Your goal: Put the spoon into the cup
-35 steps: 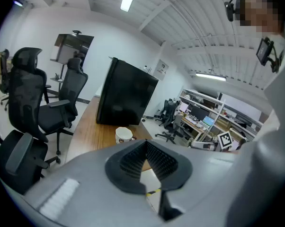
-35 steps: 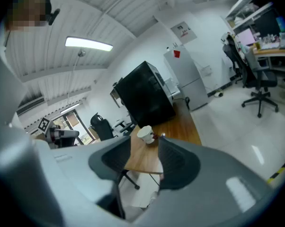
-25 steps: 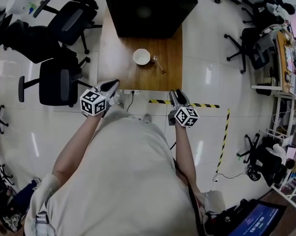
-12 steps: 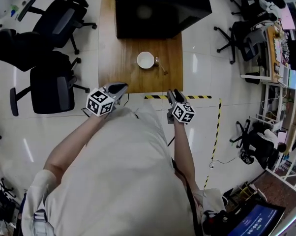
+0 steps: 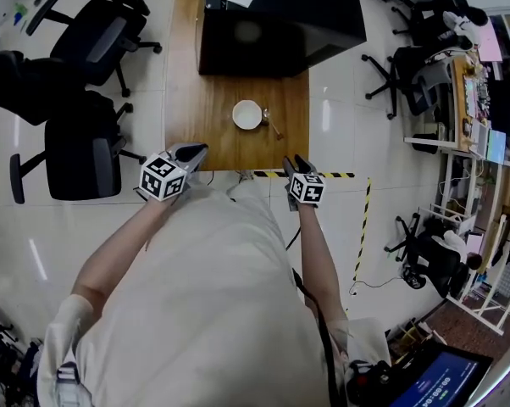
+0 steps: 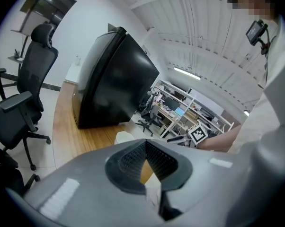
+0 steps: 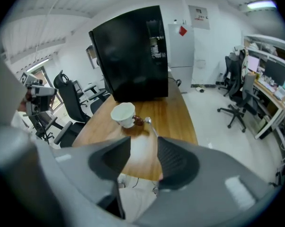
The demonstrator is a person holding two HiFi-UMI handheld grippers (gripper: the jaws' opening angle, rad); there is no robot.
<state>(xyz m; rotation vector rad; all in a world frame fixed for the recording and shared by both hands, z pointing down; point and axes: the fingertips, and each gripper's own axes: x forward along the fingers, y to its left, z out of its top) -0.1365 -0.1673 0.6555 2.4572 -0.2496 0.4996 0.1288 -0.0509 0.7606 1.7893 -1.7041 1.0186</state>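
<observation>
A white cup (image 5: 246, 114) stands on the wooden table (image 5: 196, 117), and a metal spoon (image 5: 274, 125) lies just to its right. In the right gripper view the cup (image 7: 123, 113) and spoon (image 7: 150, 124) lie ahead of the jaws, with a small brown item between them. My left gripper (image 5: 192, 152) hovers at the table's near left edge, its jaws shut and empty. My right gripper (image 5: 291, 164) hovers at the near right edge, open with nothing between its fingers. The left gripper (image 6: 145, 145) points at the cup (image 6: 123, 137); its pads meet at the tips. The right gripper (image 7: 143, 150) shows a clear gap.
A large black box (image 5: 276, 24) fills the table's far end. Black office chairs (image 5: 81, 155) stand to the left of the table. Yellow-black tape (image 5: 361, 219) marks the floor to the right, beside desks and chairs (image 5: 424, 83).
The head view has shifted, so the table sits a little lower in frame. Both grippers stay at the near edge; the right one has drifted slightly left. Cup and spoon have not moved.
</observation>
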